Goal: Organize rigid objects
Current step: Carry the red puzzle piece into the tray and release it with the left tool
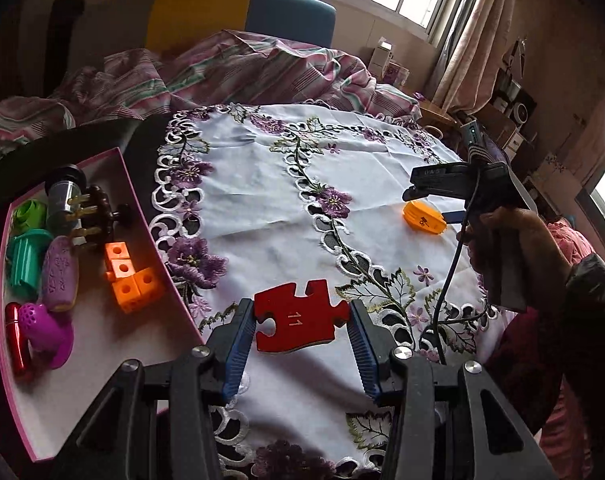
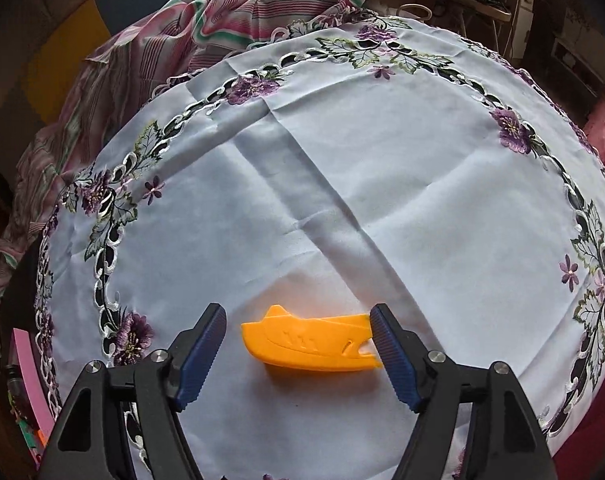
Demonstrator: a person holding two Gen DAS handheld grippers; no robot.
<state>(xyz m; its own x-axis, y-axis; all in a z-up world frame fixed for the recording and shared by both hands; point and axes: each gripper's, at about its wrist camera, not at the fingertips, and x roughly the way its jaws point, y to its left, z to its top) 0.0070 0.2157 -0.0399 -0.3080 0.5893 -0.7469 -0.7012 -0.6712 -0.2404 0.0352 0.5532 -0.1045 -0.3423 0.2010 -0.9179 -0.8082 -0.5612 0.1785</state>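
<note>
A red jigsaw piece (image 1: 298, 320) marked 11 sits between the blue pads of my left gripper (image 1: 300, 304), which is shut on it above the embroidered white cloth (image 1: 262, 184). An orange boat-shaped piece (image 2: 310, 346) lies flat on the cloth between the fingers of my right gripper (image 2: 297, 312). That gripper stands open: its left pad is clear of the piece, and its right pad is at the piece's end. The left wrist view shows the orange piece (image 1: 422, 220) at the right gripper (image 1: 426, 206) at centre right.
A pink-rimmed tray (image 1: 102, 340) at the left holds orange cubes (image 1: 128, 276), a purple oval (image 1: 60, 276), a green cylinder (image 1: 26, 260), a magenta piece (image 1: 42, 332) and others. Striped bedding (image 1: 230, 68) lies beyond the cloth. A hand (image 1: 514, 240) and cable (image 1: 450, 280) are at the right.
</note>
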